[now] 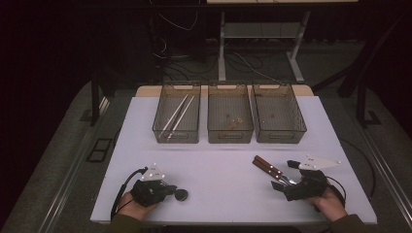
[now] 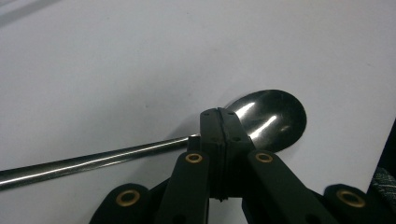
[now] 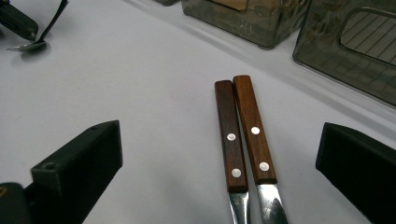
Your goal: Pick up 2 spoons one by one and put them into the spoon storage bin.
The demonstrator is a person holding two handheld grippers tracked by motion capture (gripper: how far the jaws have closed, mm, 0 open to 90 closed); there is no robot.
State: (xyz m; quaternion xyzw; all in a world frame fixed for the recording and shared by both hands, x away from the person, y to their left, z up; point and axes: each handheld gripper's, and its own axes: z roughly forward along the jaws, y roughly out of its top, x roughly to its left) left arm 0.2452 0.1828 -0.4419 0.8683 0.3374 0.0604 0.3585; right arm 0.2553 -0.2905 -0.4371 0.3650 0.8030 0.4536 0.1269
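Between the left gripper's (image 2: 219, 116) jaws, a spoon (image 2: 268, 119) is getting pinched at its thin neck, right by the bowl, low on the white table (image 1: 218, 160). It is looking hard, shiny and slippery, so it may be sliding or tipping. The right gripper (image 3: 219, 186) is gaping wide around two knives (image 3: 243, 135) with wooden handles, not squeezing them.

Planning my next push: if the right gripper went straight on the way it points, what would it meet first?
Likely the two wooden-handled knives, lying side by side between the open right gripper; beyond them stand the bins.
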